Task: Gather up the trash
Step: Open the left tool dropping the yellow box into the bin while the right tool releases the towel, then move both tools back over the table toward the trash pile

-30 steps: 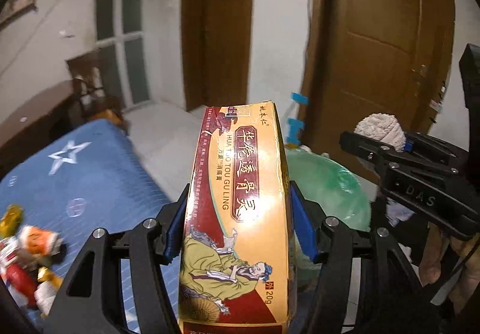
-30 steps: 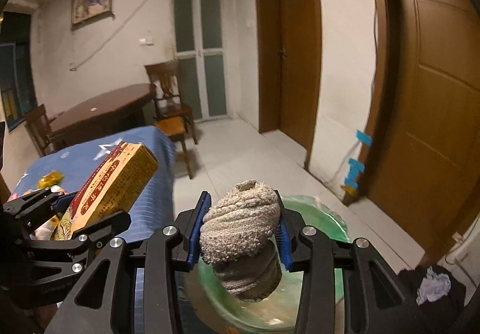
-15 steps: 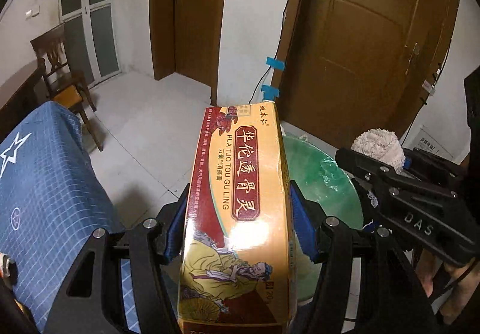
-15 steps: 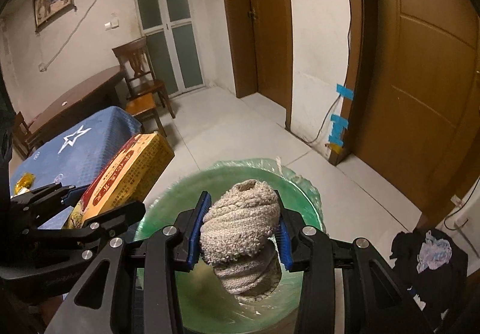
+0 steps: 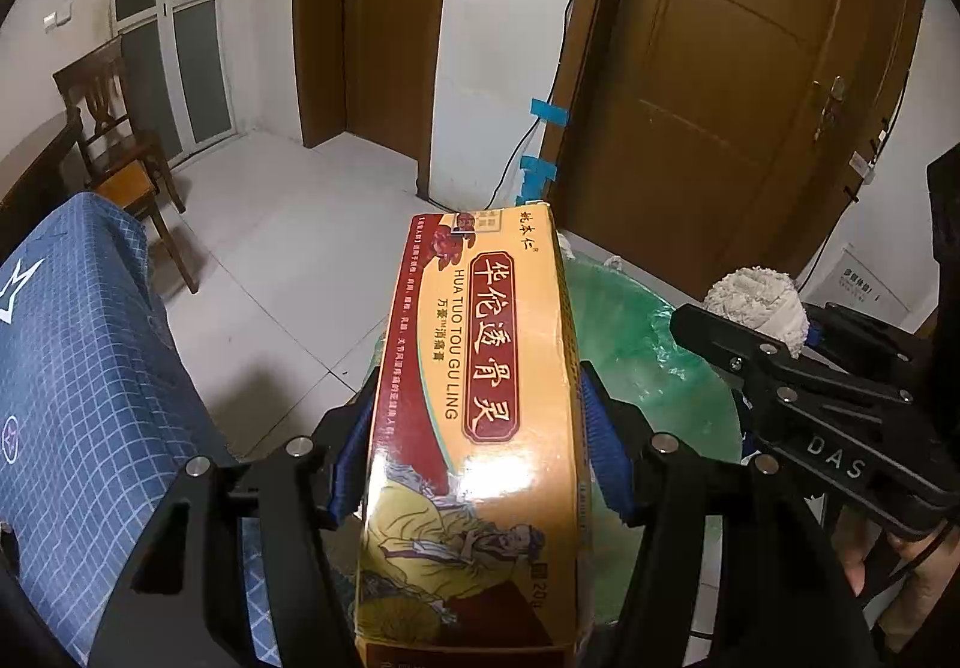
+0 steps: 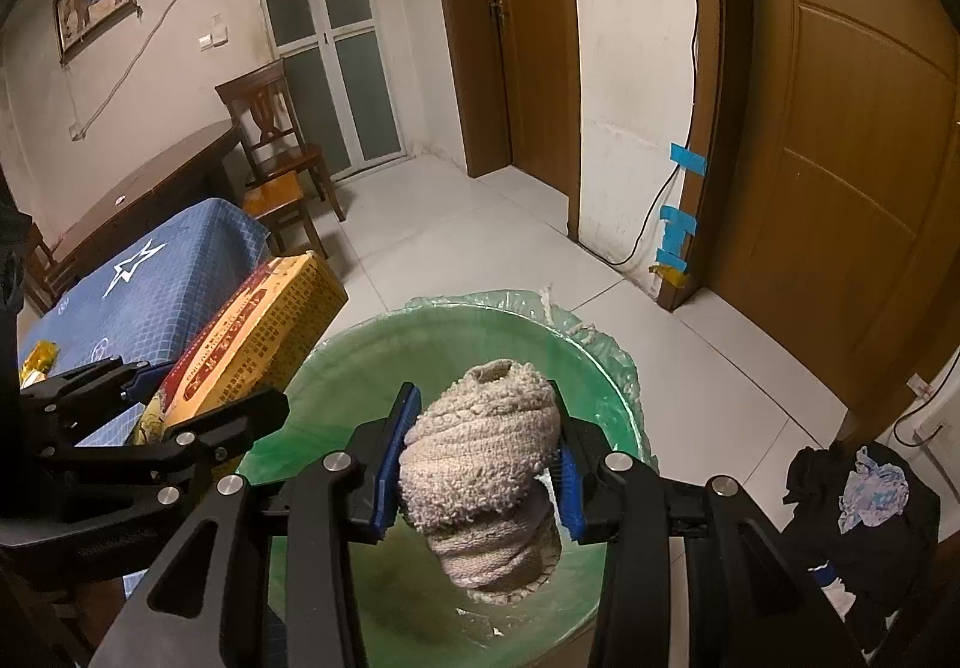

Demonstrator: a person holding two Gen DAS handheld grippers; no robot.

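Over the last second both grippers had swung away from the blue-covered table (image 6: pixel 174 272) and come down toward the bin (image 6: pixel 600 362), which now filled the near middle of the right wrist view with its green liner open. A second earlier only a sliver of that liner had shown behind the held things; by this moment the rolled cloth (image 6: pixel 480 452) hung directly over the bin's mouth. Most of that travel came early, and in the last half second the views barely shifted. That placed the task at the drop: both pieces of trash were carried, neither yet let go.

The right gripper (image 6: pixel 480 464) pointed steeply down into the bin, its blue pads (image 6: pixel 393 464) clamped on the rolled cloth from either side, the roll squeezed and sagging below them. The left gripper (image 5: pixel 474 446) sat to the left of it, also tilted down, its fingers (image 5: pixel 354 446) pressed against the long sides of the yellow box (image 5: pixel 486 398). The box's far end reached over the bin's left rim, while its near end was over the table's edge. The box likely needed a little more travel to the right before release; the cloth looked ready to fall.
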